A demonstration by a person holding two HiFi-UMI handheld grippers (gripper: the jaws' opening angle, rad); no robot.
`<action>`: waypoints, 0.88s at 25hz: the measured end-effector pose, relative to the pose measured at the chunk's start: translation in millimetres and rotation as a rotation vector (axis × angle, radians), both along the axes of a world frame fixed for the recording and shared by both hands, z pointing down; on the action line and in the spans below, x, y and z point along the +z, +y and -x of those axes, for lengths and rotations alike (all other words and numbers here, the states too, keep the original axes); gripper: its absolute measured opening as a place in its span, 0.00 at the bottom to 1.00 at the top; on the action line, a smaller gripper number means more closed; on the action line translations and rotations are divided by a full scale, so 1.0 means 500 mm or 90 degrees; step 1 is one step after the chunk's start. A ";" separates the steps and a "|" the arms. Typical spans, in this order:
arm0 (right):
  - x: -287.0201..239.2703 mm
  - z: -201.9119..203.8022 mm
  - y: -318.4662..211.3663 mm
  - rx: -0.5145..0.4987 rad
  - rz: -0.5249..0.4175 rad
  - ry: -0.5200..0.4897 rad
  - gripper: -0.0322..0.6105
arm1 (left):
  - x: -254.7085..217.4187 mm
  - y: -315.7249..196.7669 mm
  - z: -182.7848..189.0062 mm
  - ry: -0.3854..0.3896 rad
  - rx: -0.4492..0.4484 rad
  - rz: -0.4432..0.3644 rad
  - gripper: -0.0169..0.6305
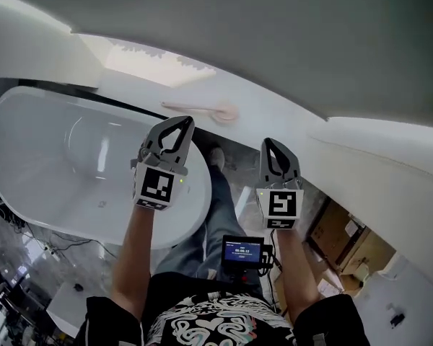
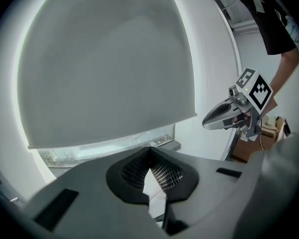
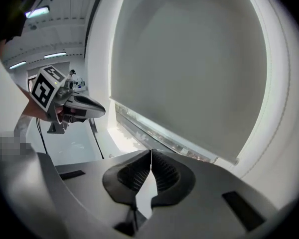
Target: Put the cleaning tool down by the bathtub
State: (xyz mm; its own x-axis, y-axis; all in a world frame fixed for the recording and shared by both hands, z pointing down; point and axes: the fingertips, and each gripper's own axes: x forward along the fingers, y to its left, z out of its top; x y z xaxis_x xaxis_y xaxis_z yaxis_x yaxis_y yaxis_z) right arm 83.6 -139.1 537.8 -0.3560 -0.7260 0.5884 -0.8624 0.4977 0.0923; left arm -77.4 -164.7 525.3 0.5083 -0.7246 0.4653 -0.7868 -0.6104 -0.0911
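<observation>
The cleaning tool (image 1: 202,111), a pale pink long-handled brush, lies flat on the white ledge (image 1: 130,85) behind the white bathtub (image 1: 50,157). Both grippers are held up in the air in front of it, apart from it. My left gripper (image 1: 181,122) hangs over the tub's right end, its jaws shut with nothing between them (image 2: 150,151). My right gripper (image 1: 271,145) is to its right, also shut and empty (image 3: 150,153). Each gripper view shows the other gripper to the side: the right gripper (image 2: 234,113) and the left gripper (image 3: 65,106).
A window with a lowered grey roller blind (image 2: 104,63) fills both gripper views. A small screen (image 1: 243,251) hangs at the person's waist. Cables (image 1: 50,247) and a white stool (image 1: 72,305) are on the floor at left, cardboard boxes (image 1: 346,244) at right.
</observation>
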 end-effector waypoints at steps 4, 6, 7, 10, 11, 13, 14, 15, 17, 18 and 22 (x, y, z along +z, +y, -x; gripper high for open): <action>-0.109 0.013 0.016 -0.009 -0.051 0.013 0.09 | -0.097 0.011 0.028 0.024 -0.026 -0.041 0.05; -0.159 0.011 0.027 -0.006 -0.076 0.026 0.09 | -0.146 0.017 0.039 0.029 -0.033 -0.066 0.05; -0.183 0.005 0.035 0.001 -0.089 0.032 0.09 | -0.171 0.022 0.042 0.030 -0.034 -0.081 0.05; -0.260 -0.018 0.060 0.031 -0.132 0.032 0.09 | -0.243 0.048 0.048 0.036 -0.041 -0.119 0.05; -0.284 -0.025 0.069 0.043 -0.144 0.027 0.09 | -0.266 0.060 0.052 0.038 -0.047 -0.123 0.05; -0.325 -0.035 0.089 0.060 -0.160 0.015 0.09 | -0.312 0.085 0.060 0.045 -0.061 -0.142 0.05; -0.342 -0.039 0.101 0.065 -0.165 0.008 0.09 | -0.336 0.099 0.066 0.050 -0.072 -0.153 0.05; -0.360 -0.040 0.112 0.066 -0.170 0.002 0.09 | -0.359 0.112 0.072 0.057 -0.083 -0.165 0.05; -0.394 -0.038 0.137 0.069 -0.178 -0.012 0.09 | -0.400 0.138 0.083 0.069 -0.104 -0.184 0.05; -0.410 -0.038 0.149 0.072 -0.181 -0.018 0.09 | -0.418 0.149 0.086 0.073 -0.108 -0.191 0.05; -0.467 -0.049 0.190 0.090 -0.196 -0.044 0.09 | -0.476 0.187 0.079 0.078 -0.105 -0.213 0.05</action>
